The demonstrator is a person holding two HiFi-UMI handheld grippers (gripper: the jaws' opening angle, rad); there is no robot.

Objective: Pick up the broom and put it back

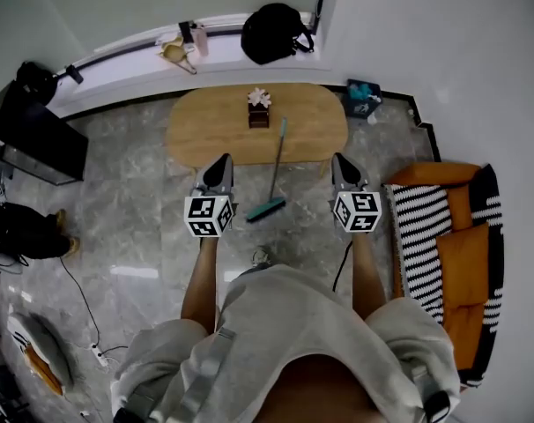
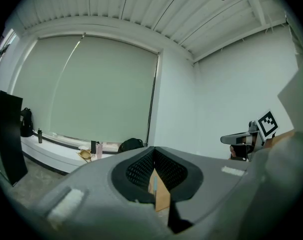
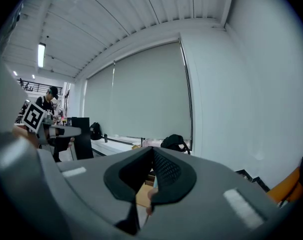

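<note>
The grey marbled floor (image 1: 135,210) is spreading out under everything, and the oval wooden table (image 1: 214,126) is standing on it near the far wall. To the right of the table and nearer the person, an orange sofa (image 1: 465,263) is sitting against the wall, with a black-and-white striped blanket (image 1: 417,236) lying over its table-side edge. Well to the left of the table, a black cabinet (image 1: 33,135) is standing. Beyond the table, a white window ledge (image 1: 126,64) is running along the wall, and a black backpack (image 1: 274,32) is resting on it, behind the table's right half.

The broom (image 1: 273,179) is leaning against the table's near edge: its teal handle is slanting up across the tabletop, and its teal head is resting on the floor just in front of the table.

The left gripper (image 1: 221,159) is reaching towards the table's near edge to the left of the broom, its jaws pressed together with nothing in them. The right gripper (image 1: 340,159) is doing the same to the right of the broom, jaws together and empty. Neither is touching the broom. Each is carrying a cube printed with black-and-white square markers.

A teal bag (image 1: 362,98) is lying on the floor just off the table's right end. A small dark box (image 1: 259,113) topped with something white is sitting on the table, just left of the broom handle.
</note>
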